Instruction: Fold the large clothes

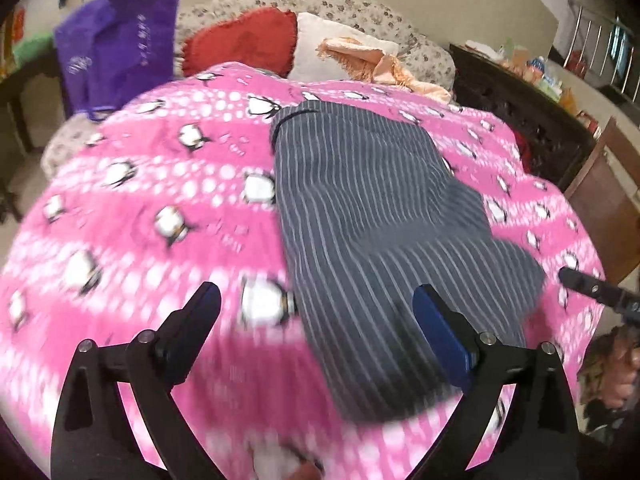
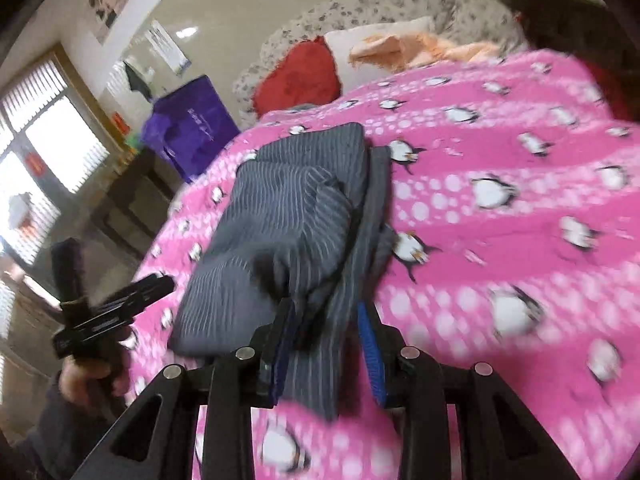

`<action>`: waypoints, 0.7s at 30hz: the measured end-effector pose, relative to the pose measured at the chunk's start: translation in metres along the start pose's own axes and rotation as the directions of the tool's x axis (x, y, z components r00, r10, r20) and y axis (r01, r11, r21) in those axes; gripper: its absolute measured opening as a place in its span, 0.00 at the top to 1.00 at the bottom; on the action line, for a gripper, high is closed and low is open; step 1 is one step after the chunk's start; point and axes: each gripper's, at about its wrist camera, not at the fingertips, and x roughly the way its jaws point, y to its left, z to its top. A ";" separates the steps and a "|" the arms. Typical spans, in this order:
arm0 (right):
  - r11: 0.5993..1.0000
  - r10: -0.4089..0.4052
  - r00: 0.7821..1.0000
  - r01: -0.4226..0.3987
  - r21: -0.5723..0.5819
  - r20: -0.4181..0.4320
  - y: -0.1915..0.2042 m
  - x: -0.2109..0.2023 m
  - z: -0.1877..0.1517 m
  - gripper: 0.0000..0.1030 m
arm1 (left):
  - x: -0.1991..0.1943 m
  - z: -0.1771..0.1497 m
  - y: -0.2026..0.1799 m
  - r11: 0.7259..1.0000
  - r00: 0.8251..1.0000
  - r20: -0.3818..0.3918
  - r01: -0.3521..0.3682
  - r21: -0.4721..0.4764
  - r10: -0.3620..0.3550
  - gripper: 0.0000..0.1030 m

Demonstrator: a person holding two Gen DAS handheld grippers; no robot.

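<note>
My left gripper (image 1: 316, 312) hung above the near edge of the bed, its jaws spread about as wide as they go with nothing between them; one finger (image 1: 204, 304) stood over the pink penguin blanket (image 1: 152, 184) and the other over the near end of the striped garment (image 1: 360, 200). That garment, grey with thin pale stripes, lay lengthwise on the blanket, partly folded, running from near the pillows toward me. From the right wrist I saw its layers doubled over into a thick bundle, with a narrower flap trailing toward the camera. My right gripper (image 2: 328, 320) had that flap between its blue-padded fingers (image 2: 370, 344), jaws partly open. I could not tell for certain whether the pads still pressed the cloth or merely flanked it, as the picture was blurred there. In the left view the tip of the right gripper showed at the right edge, beside the blanket. In the right view the left gripper appeared at the left, off the bed's side, gripped by a hand (image 2: 86, 380) in a dark sleeve. At the head of the bed lay a red cushion (image 1: 240, 40), a white pillow (image 1: 316, 52) and a peach cloth (image 1: 360, 60). A purple bag (image 1: 116, 40) stood to the left of them.
</note>
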 end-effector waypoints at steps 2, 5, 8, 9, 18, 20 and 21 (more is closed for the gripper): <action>0.994 -0.107 0.994 0.107 -0.016 -0.015 0.013 -0.019 -0.018 0.53 | -0.017 -0.012 -0.012 0.999 0.999 0.016 -0.046 0.014 0.046 0.06; 0.986 -0.156 0.987 0.154 -0.066 -0.026 0.020 -0.034 -0.047 0.53 | -0.035 -0.027 -0.040 0.983 0.985 0.036 -0.170 0.070 0.167 0.06; 0.979 -0.170 0.985 0.166 -0.120 -0.018 0.033 -0.039 -0.067 0.53 | -0.038 -0.033 -0.050 0.979 0.979 -0.010 -0.205 0.009 0.205 0.06; 0.973 -0.187 0.982 0.185 -0.140 -0.005 0.038 -0.041 -0.074 0.53 | -0.040 -0.036 -0.051 0.982 0.982 -0.029 -0.186 -0.018 0.186 0.06; 0.952 -0.236 0.967 0.251 -0.177 0.100 0.056 -0.078 -0.096 0.51 | -0.079 -0.048 -0.087 0.982 0.982 -0.059 -0.184 -0.035 0.182 0.06; 0.955 -0.235 0.965 0.251 -0.160 0.113 0.055 -0.088 -0.099 0.51 | -0.090 -0.048 -0.092 0.981 0.981 -0.035 -0.192 -0.025 0.191 0.06; 0.954 -0.238 0.963 0.256 -0.154 0.123 0.054 -0.093 -0.101 0.51 | -0.093 -0.047 -0.093 0.981 0.981 -0.028 -0.191 -0.024 0.190 0.06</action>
